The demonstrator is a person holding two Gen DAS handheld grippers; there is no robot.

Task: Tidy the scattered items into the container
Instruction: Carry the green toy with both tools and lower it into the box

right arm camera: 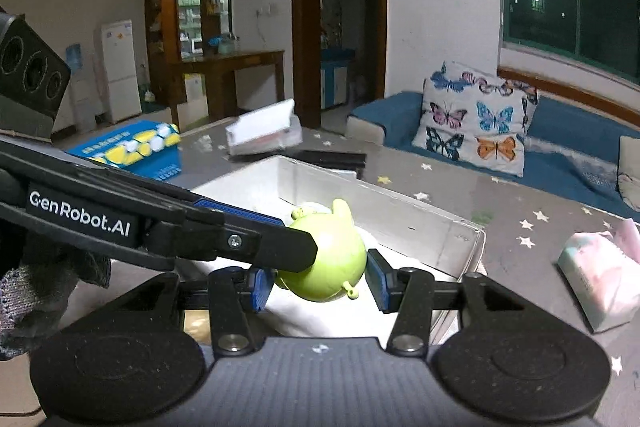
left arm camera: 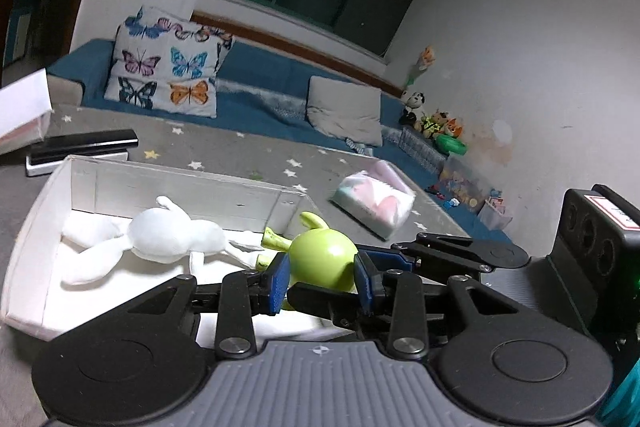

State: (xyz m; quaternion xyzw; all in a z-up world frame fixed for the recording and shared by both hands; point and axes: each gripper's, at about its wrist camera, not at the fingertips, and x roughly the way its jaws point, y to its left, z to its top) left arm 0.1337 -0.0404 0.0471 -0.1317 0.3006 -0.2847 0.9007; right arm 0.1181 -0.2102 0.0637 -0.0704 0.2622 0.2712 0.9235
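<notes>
Work surface: table [left arm camera: 240, 147] with a grey, star-printed cover.

Container: an open white box [left arm camera: 180, 187] stands on the table. A white plush rabbit [left arm camera: 172, 235] lies inside it on its floor, towards the left end wall.

Task item: the green toy [left arm camera: 324, 255], a round glossy figure with short stubs, is held up above the near right corner of the box and clear of the box floor. It does not touch the plush rabbit.

Left gripper [left arm camera: 320, 279]: the tongs stand wide, with one blue pad on each side of the green toy. The pads lie right against its sides; whether they press on it cannot be told. In the right wrist view one finger [right arm camera: 240, 239] of this gripper crosses from the left edge and ends on the toy's left flank. A grey knitted cuff or glove [right arm camera: 36, 291] shows below it.

Right gripper [right arm camera: 318, 285]: the tongs are set at a middle width and clamp the green toy [right arm camera: 336, 251] between the blue pads. The left-hand pad is partly hidden by the other gripper's finger.

Other items on the table:
- pastel tissue pack [left arm camera: 374, 203], near the right edge, well apart from the box
- black slab [left arm camera: 84, 143], just beyond the box's far left corner
- blue and yellow carton [right arm camera: 132, 147], towards the far left corner
</notes>
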